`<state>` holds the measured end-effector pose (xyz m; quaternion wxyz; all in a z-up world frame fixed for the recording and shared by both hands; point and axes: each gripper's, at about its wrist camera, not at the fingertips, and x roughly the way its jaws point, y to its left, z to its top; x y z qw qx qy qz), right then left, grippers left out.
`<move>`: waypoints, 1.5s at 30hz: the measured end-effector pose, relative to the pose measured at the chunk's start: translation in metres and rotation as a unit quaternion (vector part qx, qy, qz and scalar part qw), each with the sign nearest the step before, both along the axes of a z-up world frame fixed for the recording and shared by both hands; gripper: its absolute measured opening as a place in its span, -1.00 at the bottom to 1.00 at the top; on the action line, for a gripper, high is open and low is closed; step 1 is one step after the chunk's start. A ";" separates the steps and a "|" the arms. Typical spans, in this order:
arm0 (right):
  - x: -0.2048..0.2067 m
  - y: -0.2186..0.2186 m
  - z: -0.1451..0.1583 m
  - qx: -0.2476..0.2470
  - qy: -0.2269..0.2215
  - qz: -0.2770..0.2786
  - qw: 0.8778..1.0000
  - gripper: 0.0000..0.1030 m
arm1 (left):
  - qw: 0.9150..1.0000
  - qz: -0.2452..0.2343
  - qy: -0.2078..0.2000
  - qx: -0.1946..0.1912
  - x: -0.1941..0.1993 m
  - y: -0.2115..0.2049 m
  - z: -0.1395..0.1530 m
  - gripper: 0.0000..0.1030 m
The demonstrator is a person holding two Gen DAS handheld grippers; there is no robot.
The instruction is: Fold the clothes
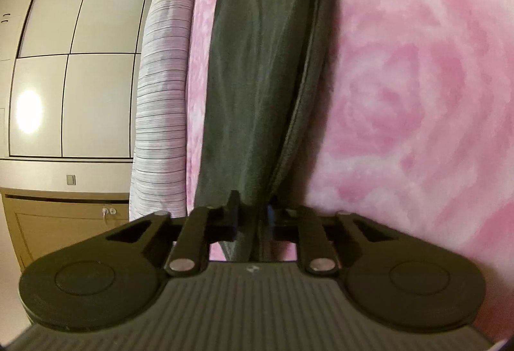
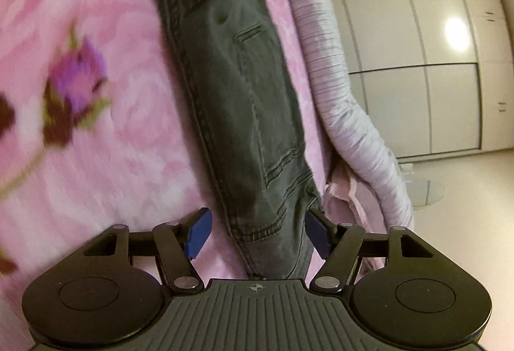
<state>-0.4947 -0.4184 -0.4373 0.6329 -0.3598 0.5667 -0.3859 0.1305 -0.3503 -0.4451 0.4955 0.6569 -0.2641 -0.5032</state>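
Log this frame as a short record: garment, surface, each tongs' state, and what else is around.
garment: dark grey jeans, laid out long on the blanket
surface: pink floral blanket
left tongs: shut on jeans fabric
right tongs: open, one blue pad on each side of the jeans' end
nearby: striped cloth along the bed edge; white wardrobe behind

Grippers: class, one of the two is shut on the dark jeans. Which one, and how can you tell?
The left gripper: it pinches the jeans. The right gripper is open, its blue pads either side of the cloth.
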 end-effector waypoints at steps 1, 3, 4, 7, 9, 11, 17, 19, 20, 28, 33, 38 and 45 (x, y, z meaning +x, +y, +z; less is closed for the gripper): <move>0.001 -0.004 -0.001 0.005 0.005 0.006 1.000 0.30 | 1.000 0.001 0.002 0.000 0.000 0.000 -0.001 -0.83; 0.003 -0.014 -0.002 0.013 0.016 0.019 1.000 0.30 | 1.000 0.005 0.009 -0.001 0.002 0.000 -0.001 -0.85; 0.004 -0.019 -0.003 0.017 0.022 0.025 0.999 0.30 | 1.000 0.007 0.012 -0.002 0.003 0.001 0.000 -0.85; 0.007 -0.035 -0.006 0.019 0.035 0.035 0.999 0.26 | 1.000 0.014 0.007 -0.001 0.004 -0.002 0.000 -0.90; 0.008 -0.046 -0.009 0.024 0.052 0.036 0.998 -0.24 | 1.000 0.019 0.000 0.002 0.004 0.000 0.000 -0.91; 0.011 -0.046 -0.011 0.031 0.074 0.039 0.996 -0.58 | 1.000 0.024 0.000 0.008 0.003 0.004 0.004 -0.92; 0.011 -0.035 0.039 0.007 0.034 0.024 0.999 -0.72 | 1.000 0.025 0.011 0.012 -0.003 0.034 0.060 -0.92; 0.009 -0.020 0.052 0.010 0.037 0.033 0.999 -0.73 | 0.999 0.026 0.017 0.016 -0.009 0.066 0.085 -0.92; 0.007 -0.010 0.056 0.013 0.042 0.039 0.998 -0.73 | 0.999 0.022 0.014 0.020 -0.011 0.084 0.093 -0.92; -0.036 0.112 0.059 0.035 0.016 0.056 0.998 -0.73 | 0.999 0.031 0.011 0.039 -0.039 0.291 0.112 -0.91; -0.048 0.147 0.017 0.056 0.006 0.043 0.997 -0.69 | 0.995 0.067 0.007 0.071 -0.050 0.356 0.053 -0.86; -0.045 0.157 0.007 0.049 -0.009 0.015 0.999 -0.43 | 0.989 0.130 0.027 0.067 -0.028 0.392 0.049 -0.83; -0.061 0.148 0.017 0.061 -0.091 -0.106 0.988 -0.28 | 0.970 0.219 0.100 0.037 0.009 0.413 0.072 -0.55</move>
